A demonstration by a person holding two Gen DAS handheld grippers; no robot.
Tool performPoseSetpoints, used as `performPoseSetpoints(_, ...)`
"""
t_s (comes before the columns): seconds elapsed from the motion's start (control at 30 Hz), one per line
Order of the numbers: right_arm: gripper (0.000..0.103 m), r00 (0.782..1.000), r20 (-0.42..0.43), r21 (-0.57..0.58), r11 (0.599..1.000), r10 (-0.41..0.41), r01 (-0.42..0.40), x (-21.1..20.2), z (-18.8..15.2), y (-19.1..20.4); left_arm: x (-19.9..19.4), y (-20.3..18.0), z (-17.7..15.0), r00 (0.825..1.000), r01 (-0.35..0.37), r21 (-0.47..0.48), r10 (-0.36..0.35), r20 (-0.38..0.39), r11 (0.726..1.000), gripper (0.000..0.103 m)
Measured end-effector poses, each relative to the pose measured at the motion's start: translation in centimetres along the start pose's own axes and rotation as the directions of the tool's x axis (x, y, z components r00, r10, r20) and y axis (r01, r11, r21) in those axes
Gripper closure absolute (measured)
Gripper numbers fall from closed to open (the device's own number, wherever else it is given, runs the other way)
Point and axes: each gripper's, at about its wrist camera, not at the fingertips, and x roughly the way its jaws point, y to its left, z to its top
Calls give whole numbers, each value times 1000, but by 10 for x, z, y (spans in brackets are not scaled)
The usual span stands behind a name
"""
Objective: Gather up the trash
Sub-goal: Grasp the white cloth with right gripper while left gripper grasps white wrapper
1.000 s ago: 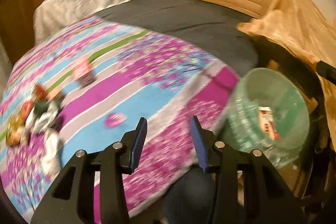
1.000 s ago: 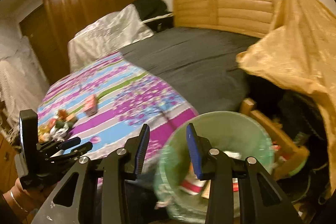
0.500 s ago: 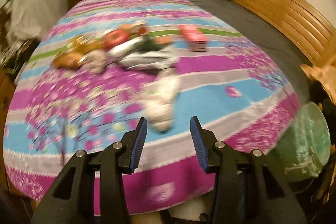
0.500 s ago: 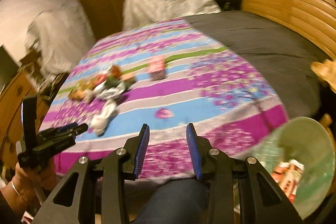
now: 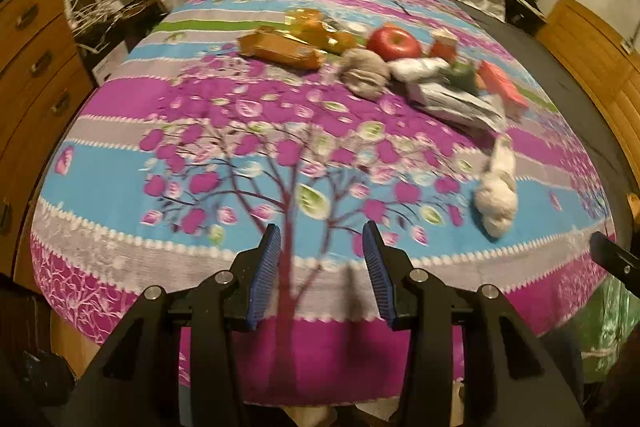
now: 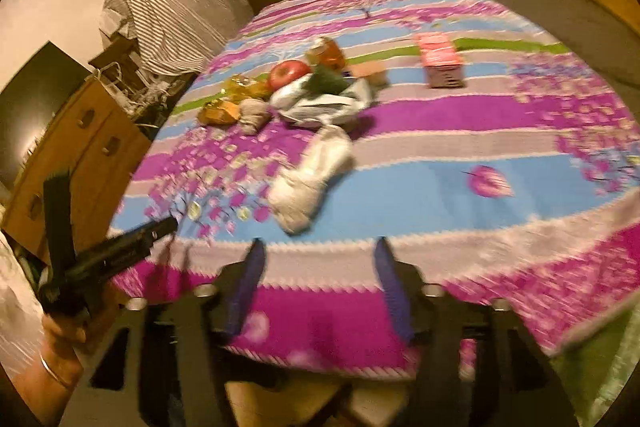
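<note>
Both of your tools now face the floral bedspread, where a second ago they were turned toward the green trash bin, which has slid to the bedspread's lower right corner and shows only as a green sliver. That swing suggests one drop-off is done and the next pick-up is starting.

Your right gripper has just been opening; its jaws stand wide with nothing between them, aimed toward the crumpled white tissue wad lying nearest on the bedspread's blue band. Your left gripper is partly open and also empty, hovering over the bedspread's near edge.

The remaining litter sits in a cluster farther up the bedspread from the wad: a silver-white wrapper, a brownish paper ball, an orange snack packet and yellow cellophane. A red apple lies among them, and a pink carton stands apart to the cluster's right.

Motion blur leaves no brand, label or writing legible on any package.
</note>
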Motion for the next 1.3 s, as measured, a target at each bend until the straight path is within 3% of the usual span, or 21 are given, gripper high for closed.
performPoseSetpoints(0.13,28,997,-5,66,995,74,-73,39,21,9,2,8,4,1000,-8,-21,8,4,1000,62)
performPoseSetpoints(0.27,29,998,-46,93,995,33,-28,88,34,16,8,4,8,1000,-9,-7,9,1,1000,62)
performPoseSetpoints(0.33,56,997,-77,72,997,-10,16,108,33,20,9,-1,14,1000,1,-3,-1,2,1000,62)
performPoseSetpoints(0.4,62,995,-101,87,996,-12,21,117,28,14,12,-7,19,1000,16,4,-16,3,1000,62)
performPoseSetpoints(0.57,65,999,-41,129,992,11,-5,81,22,-12,20,-49,43,996,88,52,-89,7,995,62)
performPoseSetpoints(0.67,65,1000,21,199,980,-24,19,39,16,-45,32,-83,60,985,171,32,-170,-4,985,41)
performPoseSetpoints(0.8,65,997,66,323,946,-52,28,-7,0,-91,60,-132,85,973,228,-56,-229,-10,972,23)
performPoseSetpoints(0.97,64,995,83,375,927,-53,18,-44,-21,-113,105,-166,110,980,185,-188,-195,-37,965,22)
performPoseSetpoints(1.0,64,995,82,377,926,-54,19,-47,-25,-113,122,-171,112,983,149,-206,-168,-76,967,22)
performPoseSetpoints(1.07,64,996,78,376,927,-45,12,-50,-30,-114,148,-167,110,971,128,-246,-171,-165,961,45)
performPoseSetpoints(1.13,64,996,72,364,931,-49,19,-50,-36,-112,151,-154,106,956,187,-313,-245,-158,931,62)
performPoseSetpoints(1.3,64,998,64,348,938,-17,-6,-44,-43,-110,122,-120,81,941,262,-273,-308,-140,925,68)
